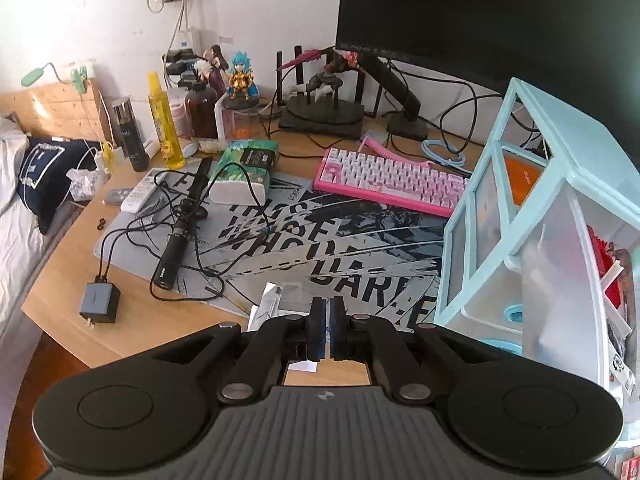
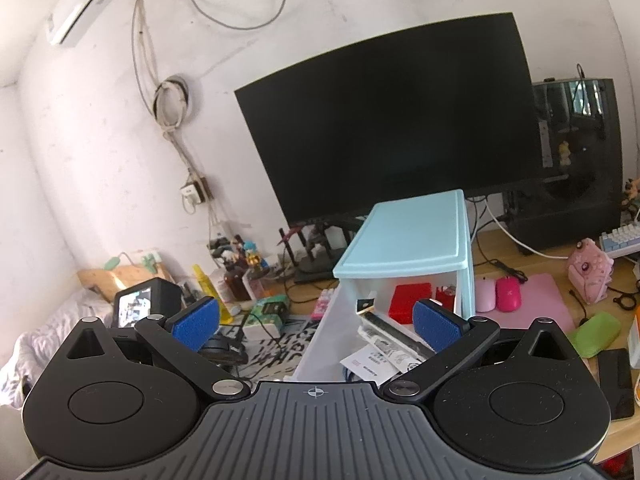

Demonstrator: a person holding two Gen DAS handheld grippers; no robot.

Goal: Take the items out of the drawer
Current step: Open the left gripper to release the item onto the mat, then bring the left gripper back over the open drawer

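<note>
Nearest in the left wrist view is the left gripper (image 1: 328,322), its two blue-lined jaws pressed together with nothing between them, hanging over the front of the desk (image 1: 60,280) above a printed desk mat (image 1: 280,240) and some loose white papers (image 1: 276,300). Just to its right stands the pale blue drawer unit (image 1: 560,184), its frosted top drawer (image 1: 560,260) pulled out toward the front.

In the right wrist view the right gripper (image 2: 316,322) is spread wide, blue pads (image 2: 434,322) far apart and empty, facing the open drawer. Inside lie a red box (image 2: 410,302), a long dark object (image 2: 394,330) and paper slips (image 2: 370,362), all untouched.

Behind the unit a dark monitor (image 2: 392,120) fills the wall side. A pink keyboard (image 1: 388,180) sits left of the unit, and two pink mice (image 2: 498,294) rest on a pink pad to its right.
</note>
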